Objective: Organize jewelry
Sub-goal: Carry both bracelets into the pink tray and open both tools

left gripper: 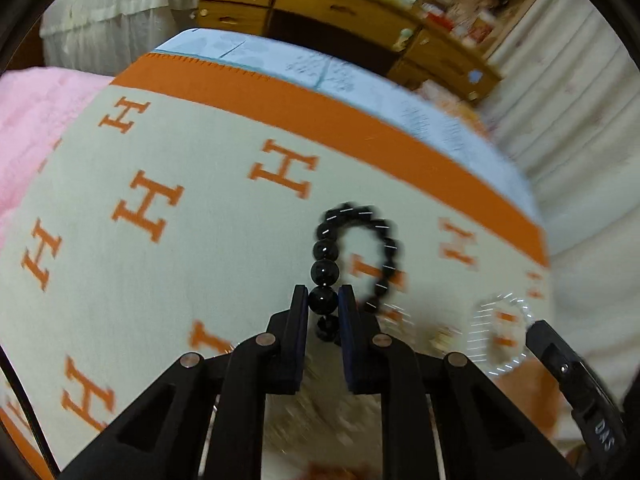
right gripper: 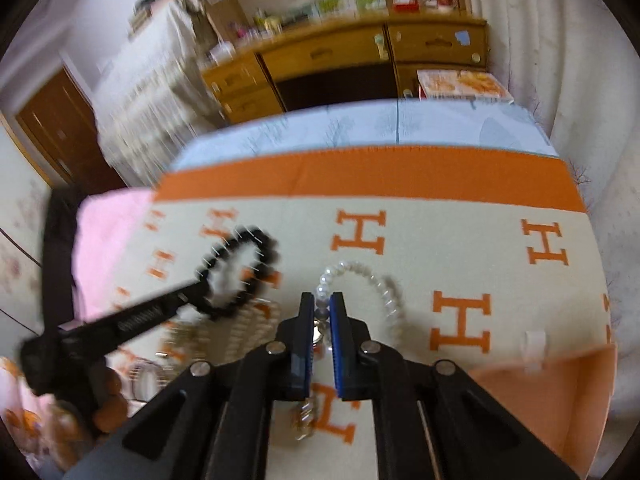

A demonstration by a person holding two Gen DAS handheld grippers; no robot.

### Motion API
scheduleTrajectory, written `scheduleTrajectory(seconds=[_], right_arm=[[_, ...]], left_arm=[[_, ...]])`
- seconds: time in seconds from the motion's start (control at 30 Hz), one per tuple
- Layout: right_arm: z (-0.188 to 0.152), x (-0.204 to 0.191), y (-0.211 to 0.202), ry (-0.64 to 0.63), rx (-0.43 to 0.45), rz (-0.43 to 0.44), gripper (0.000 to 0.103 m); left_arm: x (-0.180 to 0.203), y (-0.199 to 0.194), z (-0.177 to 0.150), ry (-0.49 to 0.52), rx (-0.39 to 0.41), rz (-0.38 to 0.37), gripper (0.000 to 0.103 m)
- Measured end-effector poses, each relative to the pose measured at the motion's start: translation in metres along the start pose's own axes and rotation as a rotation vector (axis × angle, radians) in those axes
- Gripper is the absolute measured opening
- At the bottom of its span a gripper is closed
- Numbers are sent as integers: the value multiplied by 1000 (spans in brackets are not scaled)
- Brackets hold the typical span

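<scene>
left gripper [left gripper: 323,300] pinches a black bead bracelet [left gripper: 325,250] above the blanket [left gripper: 168,152]. right gripper [right gripper: 321,307] pinches a clear bead bracelet [right gripper: 370,280].

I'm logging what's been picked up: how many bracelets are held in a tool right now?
2. The black bead bracelet is pinched in the left tool; the clear bead bracelet is pinched in the right tool. More jewelry lies blurred nearby.
</scene>
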State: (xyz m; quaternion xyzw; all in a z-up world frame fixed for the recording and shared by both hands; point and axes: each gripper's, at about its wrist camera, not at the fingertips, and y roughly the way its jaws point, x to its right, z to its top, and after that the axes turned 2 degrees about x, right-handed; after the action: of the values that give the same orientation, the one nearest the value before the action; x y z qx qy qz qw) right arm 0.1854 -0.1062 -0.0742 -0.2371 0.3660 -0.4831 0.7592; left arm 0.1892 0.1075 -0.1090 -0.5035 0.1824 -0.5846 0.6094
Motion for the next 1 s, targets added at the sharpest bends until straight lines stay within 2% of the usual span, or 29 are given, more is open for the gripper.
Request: scheduleTrajectory(seconds=[0.1, 0.27, 0.43, 0.53, 0.77, 1.0], right_arm=[[-5, 1, -38, 20, 91, 39, 7], [-19, 10, -93, 44, 197, 46, 7], [-39, 26, -124, 31, 247, -74, 7], [-56, 44, -124, 44, 216, -142, 7], [-99, 72, -102, 90, 87, -186, 8], [-126, 78, -110, 76, 80, -235, 8]], left_arm=[[8, -29, -12, 12, 39, -120, 12], [37, -76, -32, 89, 101, -286, 12], [80, -108, -59, 198, 133, -425, 12], [106, -111, -75, 267, 120, -467, 12], [158, -92, -115, 383, 37, -497, 12], [181, -77, -134, 432, -18, -487, 12]])
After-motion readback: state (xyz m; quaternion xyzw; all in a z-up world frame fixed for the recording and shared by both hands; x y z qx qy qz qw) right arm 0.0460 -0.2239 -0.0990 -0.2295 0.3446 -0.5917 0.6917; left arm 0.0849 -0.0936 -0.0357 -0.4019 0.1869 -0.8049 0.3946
